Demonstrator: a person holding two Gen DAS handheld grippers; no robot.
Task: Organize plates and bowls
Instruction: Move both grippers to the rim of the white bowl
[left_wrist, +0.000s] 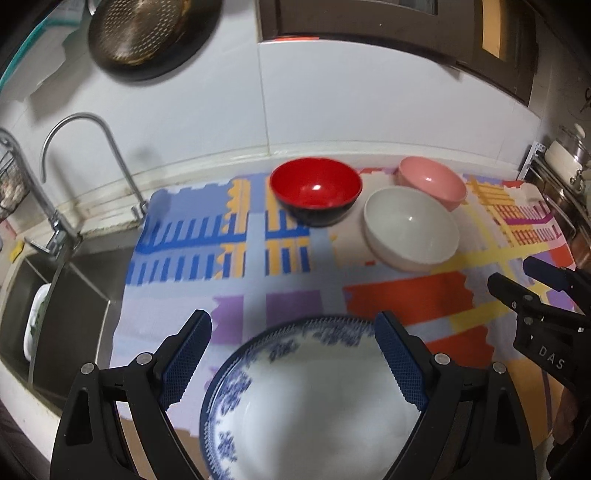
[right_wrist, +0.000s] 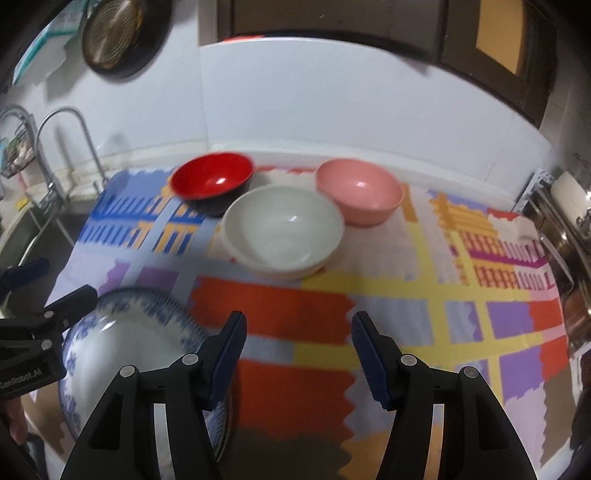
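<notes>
Hovering tongs: both pairs hang over the near edge of the surface (right_wrist: 461, 258), which is covered by a bright patterned cloth (right_wrist: 295, 306).
Left tongs (left_wrist: 293, 354): spread wide, with the blue-and-white bowl (left_wrist: 314, 406) below and between them; the pads stand clear of its rim, so nothing is gripped.
Right tongs (right_wrist: 299, 350): parted about halfway and empty, with only cloth showing between the pads; the blue-and-white bowl lies just to their left.
Blue-and-white bowl: upright at the near-left edge of the cloth, apparently on a plate rim that peeks out beneath it in the right wrist view, though blur makes that uncertain.
Red bowl (left_wrist: 316, 190): at the back of the cloth, near the wall, mouth up.
White bowl (left_wrist: 412, 227): just in front of and between the other two, close to or touching the pink one.
Pink bowl (left_wrist: 432, 181): back right, also mouth up.
Why so placed: the three plain bowls sit clustered at the back, well apart from the patterned one, which probably marks a separate pile near the person.
Sink (left_wrist: 66, 291): left of the cloth, tap (left_wrist: 88, 155) arching above it.
Likely step: the patterned bowl looks set down, and one of the back bowls seems the natural next pick.
Risk: smooth, rounded bowls could slip from narrow pads if pinched at the rim alone.
</notes>
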